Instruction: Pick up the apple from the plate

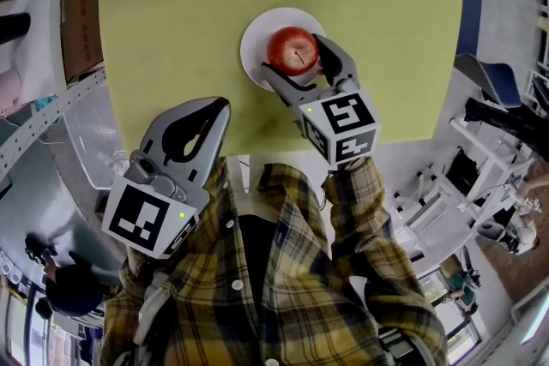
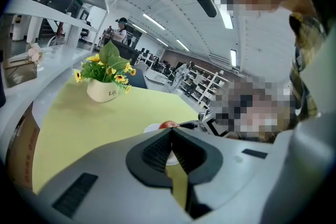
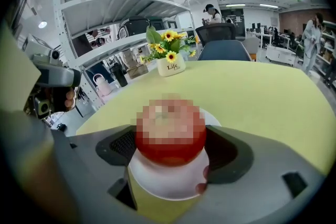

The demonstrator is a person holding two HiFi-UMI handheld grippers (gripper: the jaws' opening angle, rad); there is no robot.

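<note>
On the white plate (image 1: 257, 39), my right claw (image 1: 291, 56) clamps the red apple (image 1: 292, 50) to lift it; my left claw (image 1: 221, 109) is closed, empty.

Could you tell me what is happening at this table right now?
A person in a plaid shirt is working with two tools. The right hand-held gripper has its jaws around the red apple, which sits on the white plate on the yellow-green table. The pads appear pressed against its sides, and the apple does not look lifted yet. The left hand-held gripper is held back near the table's edge, jaws together and empty.
</note>
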